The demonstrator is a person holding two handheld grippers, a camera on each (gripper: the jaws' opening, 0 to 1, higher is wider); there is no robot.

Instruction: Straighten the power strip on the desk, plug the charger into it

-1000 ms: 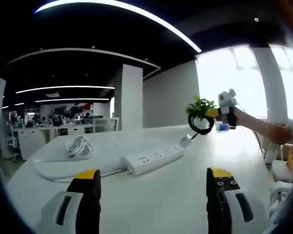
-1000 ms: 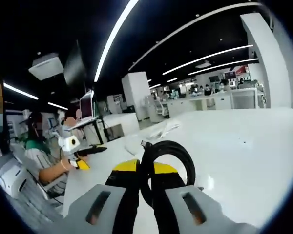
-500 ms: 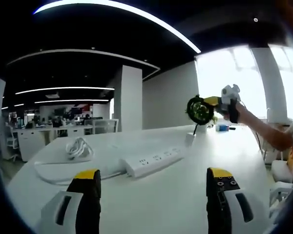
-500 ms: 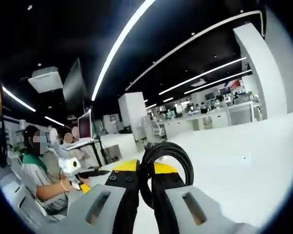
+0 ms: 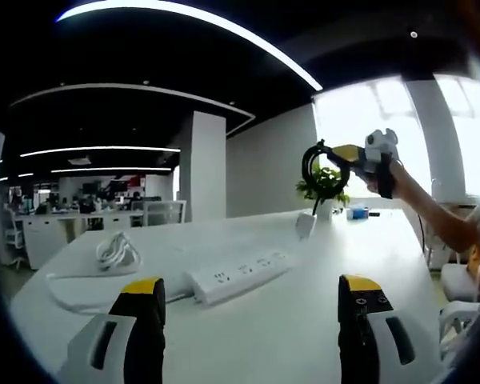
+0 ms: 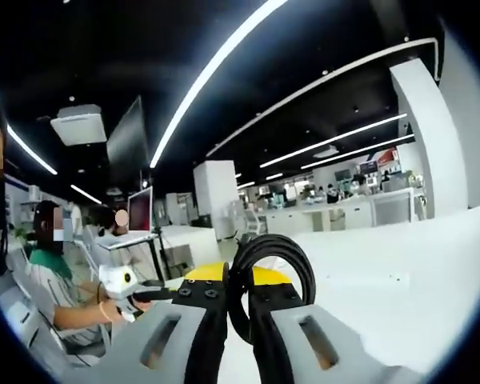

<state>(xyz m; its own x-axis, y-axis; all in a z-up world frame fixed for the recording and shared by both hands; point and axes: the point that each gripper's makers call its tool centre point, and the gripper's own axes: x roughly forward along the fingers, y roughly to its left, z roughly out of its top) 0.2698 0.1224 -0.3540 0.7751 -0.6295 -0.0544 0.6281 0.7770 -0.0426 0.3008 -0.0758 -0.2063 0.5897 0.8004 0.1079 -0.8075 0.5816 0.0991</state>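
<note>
A white power strip (image 5: 236, 276) lies at a slant on the white desk (image 5: 288, 336), and its white cord runs left to a loose coil (image 5: 116, 252). My left gripper (image 5: 252, 292) hovers open over the desk just in front of the strip, holding nothing. At the upper right my right gripper (image 5: 346, 154) hangs in the air, shut on a black coiled charger cable (image 5: 318, 164). The white charger block (image 5: 306, 226) dangles below that coil, near the desk. In the right gripper view the jaws (image 6: 228, 276) pinch the same black coil (image 6: 274, 276).
A small green potted plant (image 5: 324, 184) stands at the desk's far edge, with small items beside it. A person's arm (image 5: 436, 220) reaches in from the right. My left gripper (image 6: 132, 292) shows in the right gripper view. More desks and people sit behind.
My right gripper has risen with the black coil, and the charger block has lifted with it. The left gripper stays open over the desk.
</note>
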